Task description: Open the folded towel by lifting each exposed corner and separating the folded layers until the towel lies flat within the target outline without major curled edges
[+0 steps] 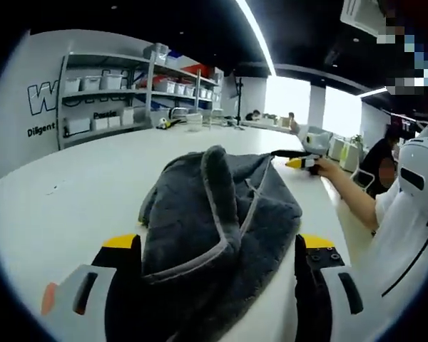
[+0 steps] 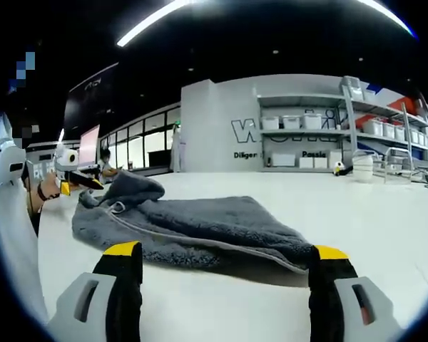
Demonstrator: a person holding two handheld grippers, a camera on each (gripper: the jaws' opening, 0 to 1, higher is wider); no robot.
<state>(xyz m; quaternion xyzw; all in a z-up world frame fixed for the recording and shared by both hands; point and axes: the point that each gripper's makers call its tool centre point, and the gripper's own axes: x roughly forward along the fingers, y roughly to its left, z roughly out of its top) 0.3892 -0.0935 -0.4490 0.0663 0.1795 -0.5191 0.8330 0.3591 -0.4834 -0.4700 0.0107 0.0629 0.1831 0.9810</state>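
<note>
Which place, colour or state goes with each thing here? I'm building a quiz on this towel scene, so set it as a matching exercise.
Things:
1. towel
2. table
3. shelving
4. left hand-held gripper

Descriptions:
A. white, bare beyond the cloth
B. stands against the wall, holds white bins
C. dark grey, bunched, still partly folded
D. jaws apart, one on each side of the cloth's near end

Pairs: 1-C, 2-A, 3-B, 4-D

The right hand-held gripper is also open, its jaws standing in front of the towel's long edge.
</note>
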